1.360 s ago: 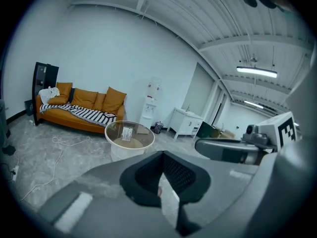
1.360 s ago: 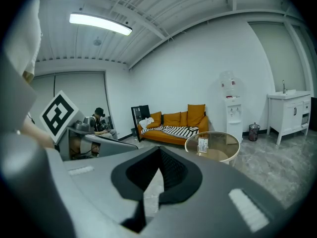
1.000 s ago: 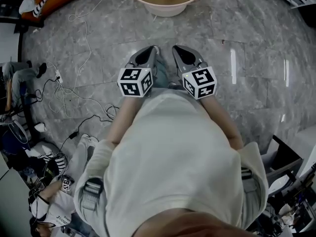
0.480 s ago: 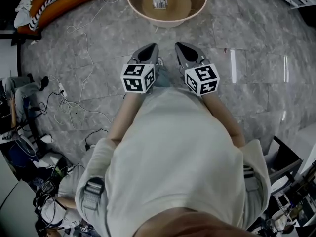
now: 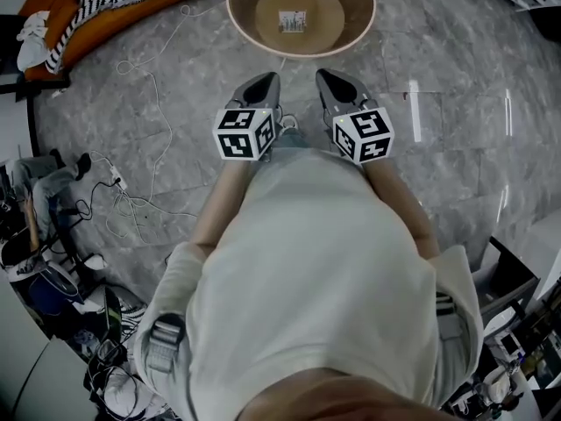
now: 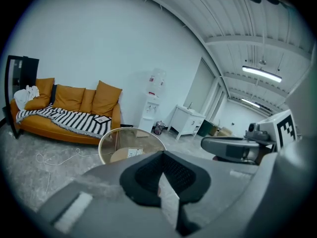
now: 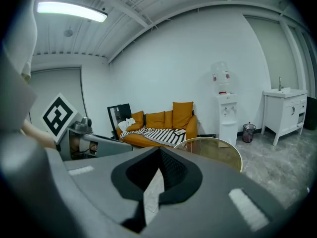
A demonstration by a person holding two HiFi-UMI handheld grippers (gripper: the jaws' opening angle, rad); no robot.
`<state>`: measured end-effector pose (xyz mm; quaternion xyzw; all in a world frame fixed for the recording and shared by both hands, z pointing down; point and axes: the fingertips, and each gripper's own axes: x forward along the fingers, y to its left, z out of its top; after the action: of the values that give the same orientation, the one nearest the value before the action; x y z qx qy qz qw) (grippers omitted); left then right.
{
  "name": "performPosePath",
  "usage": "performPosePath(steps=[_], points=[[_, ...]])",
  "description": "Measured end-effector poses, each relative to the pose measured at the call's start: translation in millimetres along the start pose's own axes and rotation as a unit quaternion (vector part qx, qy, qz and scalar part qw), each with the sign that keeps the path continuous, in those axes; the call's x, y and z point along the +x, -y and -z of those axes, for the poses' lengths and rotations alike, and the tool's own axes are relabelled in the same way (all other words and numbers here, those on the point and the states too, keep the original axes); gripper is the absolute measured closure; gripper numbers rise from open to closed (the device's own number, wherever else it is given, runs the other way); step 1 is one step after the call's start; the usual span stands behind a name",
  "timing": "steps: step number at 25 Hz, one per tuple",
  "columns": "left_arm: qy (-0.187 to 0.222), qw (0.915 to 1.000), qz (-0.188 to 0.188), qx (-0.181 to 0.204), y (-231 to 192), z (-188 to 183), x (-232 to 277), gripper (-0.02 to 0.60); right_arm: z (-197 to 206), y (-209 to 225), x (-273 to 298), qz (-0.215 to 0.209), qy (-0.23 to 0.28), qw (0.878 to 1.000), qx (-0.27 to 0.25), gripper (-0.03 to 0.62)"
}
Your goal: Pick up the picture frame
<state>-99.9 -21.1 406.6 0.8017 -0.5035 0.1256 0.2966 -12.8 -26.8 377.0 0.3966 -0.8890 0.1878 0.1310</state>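
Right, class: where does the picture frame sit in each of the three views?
Head view: picture frame, top centre, inside the round table rim.
Left gripper view: picture frame, low, left of centre, inside the same rim.
Right gripper view: not visible.
Shared landmark: the round table.

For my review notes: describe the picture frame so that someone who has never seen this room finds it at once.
Start at the orange sofa with the striped blanket, then go to the round, gold-rimmed glass table on the floor in front of it. The picture frame is the small pale rectangle seen against the brown disc at the table's centre, and it is the only object seen within the rim.
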Motion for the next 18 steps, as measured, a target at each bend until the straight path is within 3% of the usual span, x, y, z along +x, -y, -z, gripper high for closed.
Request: performPosePath(steps=[12, 18], points=[[-0.027, 0.9994, 0.023, 0.001, -50.0, -22.3, 50.6, 0.581, -6.0, 28.1, 62.5, 0.032, -0.025, 0.999, 0.025, 0.594], [-0.038, 0.9992, 0.005, -0.005, -72.4, -11.0, 79.8, 0.581, 11.2, 44.7, 85.9, 0.032, -0.051, 0.998, 0.028, 0.594]])
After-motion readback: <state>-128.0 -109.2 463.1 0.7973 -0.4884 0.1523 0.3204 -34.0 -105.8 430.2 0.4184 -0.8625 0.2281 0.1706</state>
